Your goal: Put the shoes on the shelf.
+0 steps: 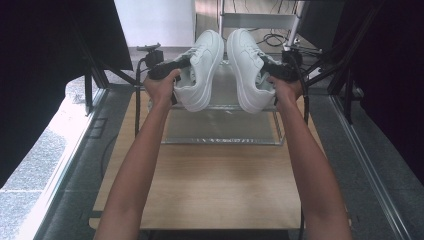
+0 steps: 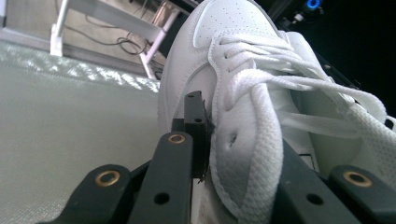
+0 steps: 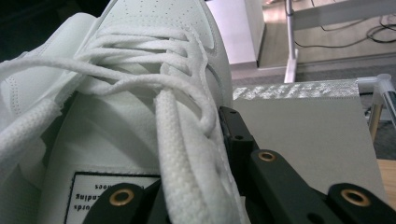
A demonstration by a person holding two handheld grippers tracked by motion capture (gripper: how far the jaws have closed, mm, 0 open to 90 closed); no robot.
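Two white lace-up sneakers are held up side by side, toes pointing away and up. My left gripper (image 1: 184, 66) is shut on the left sneaker (image 1: 202, 60), clamping its side wall by the laces. In the left gripper view one black finger (image 2: 194, 123) presses the outside of the left sneaker (image 2: 233, 60), and the other jaw is hidden under the laces. My right gripper (image 1: 266, 69) is shut on the right sneaker (image 1: 245, 60) the same way. In the right gripper view a finger (image 3: 236, 135) lies against the right sneaker (image 3: 154, 60), whose tongue label (image 3: 112, 196) shows.
Below the sneakers a metal-framed rack with a pale mesh shelf (image 1: 220, 127) stands on the far half of the wooden table (image 1: 215, 185). Black frame posts (image 1: 95, 75) flank the table. Farther off are a white stand (image 1: 255, 20) and floor cables (image 1: 272, 39).
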